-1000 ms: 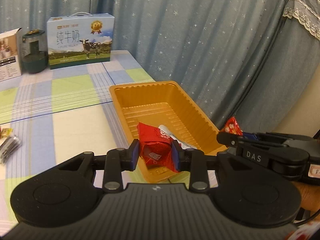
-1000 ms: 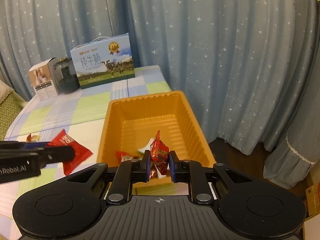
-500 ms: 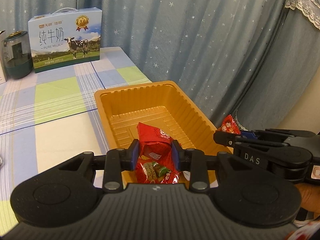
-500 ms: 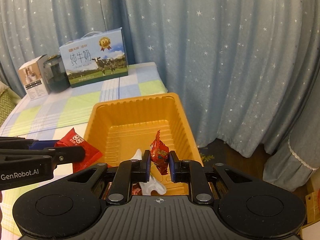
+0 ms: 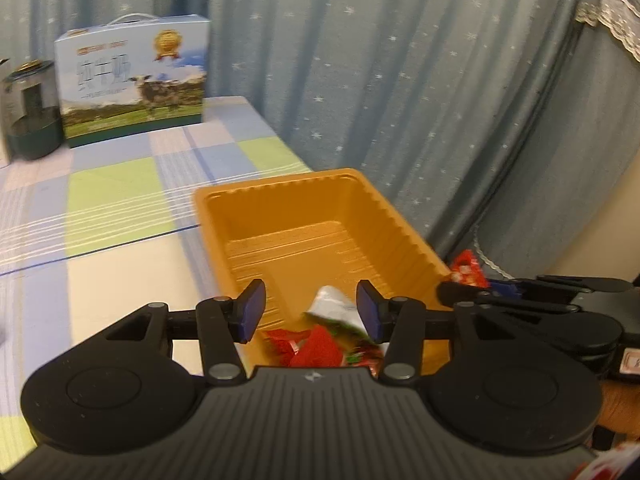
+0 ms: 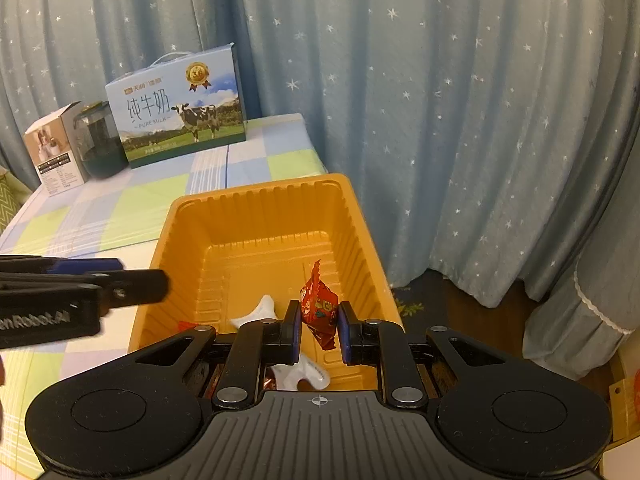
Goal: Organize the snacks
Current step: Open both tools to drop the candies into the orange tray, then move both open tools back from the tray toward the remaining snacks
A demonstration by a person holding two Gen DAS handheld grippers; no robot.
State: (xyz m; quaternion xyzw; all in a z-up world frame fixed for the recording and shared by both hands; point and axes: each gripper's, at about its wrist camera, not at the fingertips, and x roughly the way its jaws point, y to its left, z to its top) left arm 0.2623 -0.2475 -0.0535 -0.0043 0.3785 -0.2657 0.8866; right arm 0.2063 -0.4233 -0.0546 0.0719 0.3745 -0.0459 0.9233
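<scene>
Over the near end of the orange tray [image 5: 280, 188], my left gripper [image 5: 310, 316] has its jaws opening, with nothing pressed between the blue pads. Below them in the tray lie a red snack packet [image 5: 316, 346] and a white packet [image 5: 332, 308]. My right gripper [image 6: 319, 328] hangs over the tray [image 6: 256, 192], shut on a small red candy wrapper [image 6: 320, 304]. A white packet [image 6: 260, 312] rests on the tray floor beneath it. The left wrist view shows the right gripper [image 5: 452, 290] with that candy [image 5: 466, 268] at the tray's right rim. The left gripper [image 6: 152, 280] shows at the left.
At the far end of the checked tablecloth [image 6: 120, 208] stand a milk carton box [image 6: 180, 108], a dark jar [image 6: 96, 144] and a small white box [image 6: 52, 152]. A starry blue curtain [image 6: 440, 120] hangs behind and to the right of the table's edge.
The left gripper's jaws have parted and its red packet has dropped into the tray. Both grippers have moved forward and lower over the tray. The right still grips its candy.
</scene>
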